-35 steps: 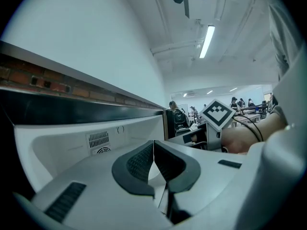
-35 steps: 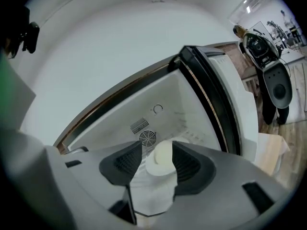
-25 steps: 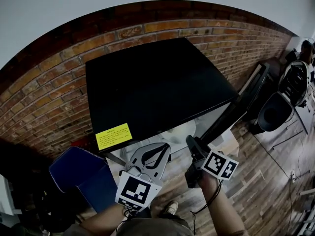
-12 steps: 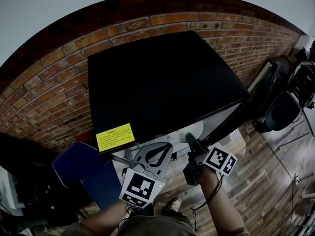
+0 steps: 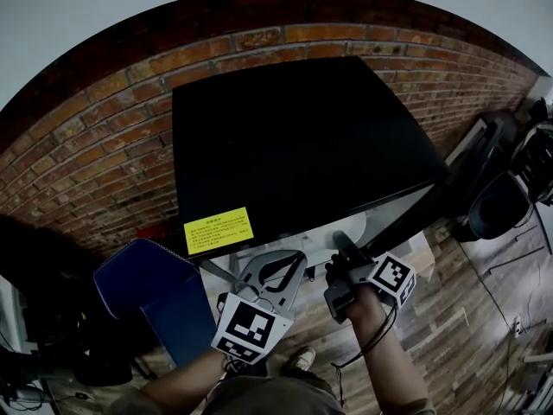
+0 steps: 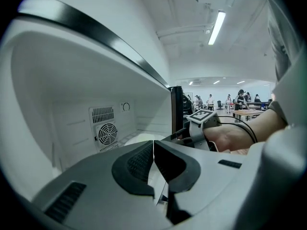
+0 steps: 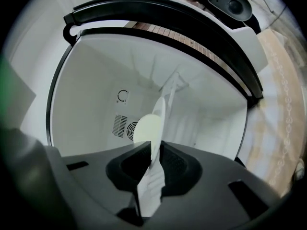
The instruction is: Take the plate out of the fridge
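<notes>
- Plate (image 7: 149,123) is sitting inside the open fridge (image 5: 302,137), in the white compartment just in front of the fan vent (image 6: 106,133) on the back wall.
- Right gripper (image 7: 152,152) is reaching into the compartment. Its jaws have just been closing and are now clamping the near rim of the plate, one pad on each face.
- The plate is showing edge-on in the right gripper view, so the gripper is sitting rolled relative to it. I cannot tell whether the plate is already lifting off the fridge floor.
- Left gripper (image 6: 153,145) is hanging at the fridge mouth beside the right one, jaws together with nothing between them and touching nothing.
- Head view is showing both grippers below the fridge's black top, near the yellow label (image 5: 219,230), with the door (image 5: 410,219) standing open to the right.
- Handling, judged: the plate is looking stiff, smooth and probably breakable, fairly light but slippery under the pads.
- A one-sided rim grip is leaving most of the plate hanging past the jaws, so it is likely wanting to droop or pivot.
- Best hold is deep over the rim, as now, keeping it level on the way out.
- Risk, judged: the far edge clipping the compartment wall or door frame while coming out.
</notes>
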A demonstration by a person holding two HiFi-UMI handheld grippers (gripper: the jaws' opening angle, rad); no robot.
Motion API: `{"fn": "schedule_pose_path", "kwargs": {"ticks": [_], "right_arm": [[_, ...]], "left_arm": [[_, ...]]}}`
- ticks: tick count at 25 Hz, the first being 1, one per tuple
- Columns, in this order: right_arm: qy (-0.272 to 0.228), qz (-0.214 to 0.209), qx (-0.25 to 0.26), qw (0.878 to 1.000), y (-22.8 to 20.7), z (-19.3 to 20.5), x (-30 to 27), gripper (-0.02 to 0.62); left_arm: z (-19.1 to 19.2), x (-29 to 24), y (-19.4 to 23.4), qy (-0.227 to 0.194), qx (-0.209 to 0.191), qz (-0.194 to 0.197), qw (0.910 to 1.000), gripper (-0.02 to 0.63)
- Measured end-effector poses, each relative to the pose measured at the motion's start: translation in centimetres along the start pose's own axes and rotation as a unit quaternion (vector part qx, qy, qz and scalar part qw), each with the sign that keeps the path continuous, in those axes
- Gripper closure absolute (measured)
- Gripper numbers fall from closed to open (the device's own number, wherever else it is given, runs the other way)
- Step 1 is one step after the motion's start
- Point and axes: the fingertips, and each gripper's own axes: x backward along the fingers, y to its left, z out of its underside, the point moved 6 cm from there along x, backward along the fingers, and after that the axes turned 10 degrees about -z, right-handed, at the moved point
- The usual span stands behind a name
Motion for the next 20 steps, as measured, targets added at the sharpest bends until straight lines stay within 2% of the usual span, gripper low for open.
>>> {"fn": "schedule_pose_path", "kwargs": {"ticks": [3,7,15,20], "right_arm": [[-0.014,-0.002,-0.024,1.000,0.0,0.1,0.0,0.540],[-0.025,0.008,-0.025,0.999,0.5,0.1,0.4,0.558],[-0.046,0.018,-0.078,0.996,0.4,1.1,1.9,0.557],[-0.052,0.010,-0.098,0.994,2.0,1.7,3.1,0.557]], "left_arm": [[0.2,0.3,0.1,0.001,0.001,-0.004,1.0000,0.588],[0.5,0.7,0.2,0.006,0.001,-0.008,1.0000,0.588],[0.2,2.1,0.2,-0.001,-0.004,-0.011,0.9999,0.587],[-0.3,2.8,0.1,-0.009,-0.005,-0.010,0.9999,0.588]]}}
